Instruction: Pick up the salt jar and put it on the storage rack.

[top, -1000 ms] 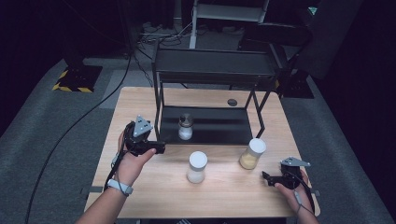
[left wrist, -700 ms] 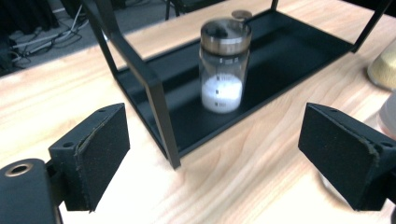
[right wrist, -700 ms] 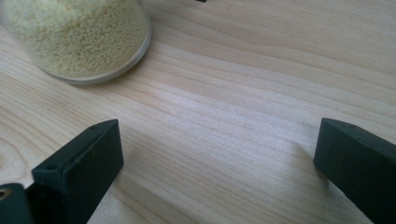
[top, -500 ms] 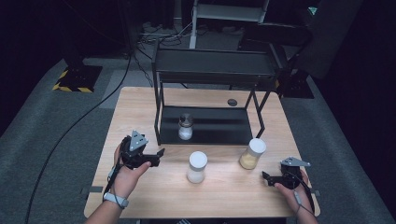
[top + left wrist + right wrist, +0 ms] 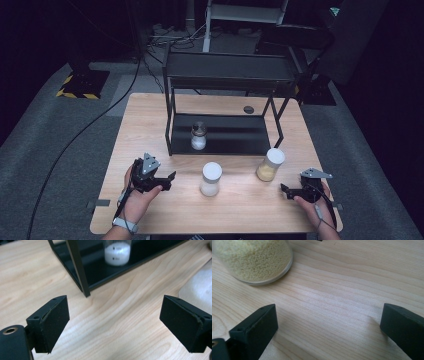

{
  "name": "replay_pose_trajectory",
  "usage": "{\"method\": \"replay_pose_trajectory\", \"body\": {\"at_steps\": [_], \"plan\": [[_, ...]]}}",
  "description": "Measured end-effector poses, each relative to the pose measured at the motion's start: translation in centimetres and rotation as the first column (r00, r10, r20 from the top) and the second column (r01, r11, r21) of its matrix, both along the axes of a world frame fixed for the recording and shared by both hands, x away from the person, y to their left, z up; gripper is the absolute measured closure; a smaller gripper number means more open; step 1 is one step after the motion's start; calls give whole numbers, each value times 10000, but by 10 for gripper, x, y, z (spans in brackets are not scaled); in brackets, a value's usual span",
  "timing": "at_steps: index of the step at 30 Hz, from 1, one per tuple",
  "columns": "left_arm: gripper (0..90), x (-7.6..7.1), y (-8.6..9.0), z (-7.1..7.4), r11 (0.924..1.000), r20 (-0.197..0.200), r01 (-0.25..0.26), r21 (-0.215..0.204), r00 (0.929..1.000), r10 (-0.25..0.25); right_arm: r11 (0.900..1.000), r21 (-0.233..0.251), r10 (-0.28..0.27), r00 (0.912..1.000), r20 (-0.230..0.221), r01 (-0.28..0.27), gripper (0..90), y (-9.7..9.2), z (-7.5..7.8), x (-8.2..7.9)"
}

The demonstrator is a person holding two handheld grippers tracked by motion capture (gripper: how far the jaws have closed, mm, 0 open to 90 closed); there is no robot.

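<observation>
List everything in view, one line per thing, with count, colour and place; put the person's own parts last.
table: one, light wood, centre of the high view.
rack: one, black metal, two tiers, at the table's back half.
jar with white powder, no lid seen: one, clear glass, on the rack's lower tier.
white-lidded jar of white powder: one, on the table in front of the rack.
jar of yellow grains: one, white lid, on the table to the right of the white-lidded one.
small dark disc: one, on the table behind the rack.
left gripper: one, black, open, near the table's front left.
right gripper: one, black, open, near the table's front right.
</observation>
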State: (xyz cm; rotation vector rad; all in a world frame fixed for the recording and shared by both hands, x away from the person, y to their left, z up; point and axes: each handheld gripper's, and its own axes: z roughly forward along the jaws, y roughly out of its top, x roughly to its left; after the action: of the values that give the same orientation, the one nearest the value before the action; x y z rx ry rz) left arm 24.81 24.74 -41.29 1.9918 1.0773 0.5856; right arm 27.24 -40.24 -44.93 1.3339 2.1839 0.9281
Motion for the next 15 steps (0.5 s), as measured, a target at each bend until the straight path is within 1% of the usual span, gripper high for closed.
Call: {"method": "replay_pose_trajectory", "body": {"at_steps": [3,5,6,8,10,12,15], "plan": [[90,-2,0,-6,10000,-84,-68,27,9999,68,10000,0,-1,10000,4,1,11,0,0,0],[91,-4,1,-10,9999,-155,-157,-32,9998,156,10000,-4,-1,10000,5,1,12,0,0,0],[91,-5,2,-13,9996,-238,-253,-146,9994,250,10000,0,-1,10000,-1,1,11,0,0,0],[91,-5,2,-17,9994,-319,-269,-239,9991,262,10000,1,-1,10000,4,1,11,0,0,0],[91,-6,0,-20,9995,-372,-263,-178,9990,256,10000,-2,0,10000,3,0,12,0,0,0],[91,-7,-2,-23,9998,-451,-205,74,9988,208,10000,-1,1,10000,1,-1,11,0,0,0],[89,-6,-3,-26,9996,-660,-276,115,9974,283,10000,-2,2,10000,4,-2,11,0,0,0]]}}
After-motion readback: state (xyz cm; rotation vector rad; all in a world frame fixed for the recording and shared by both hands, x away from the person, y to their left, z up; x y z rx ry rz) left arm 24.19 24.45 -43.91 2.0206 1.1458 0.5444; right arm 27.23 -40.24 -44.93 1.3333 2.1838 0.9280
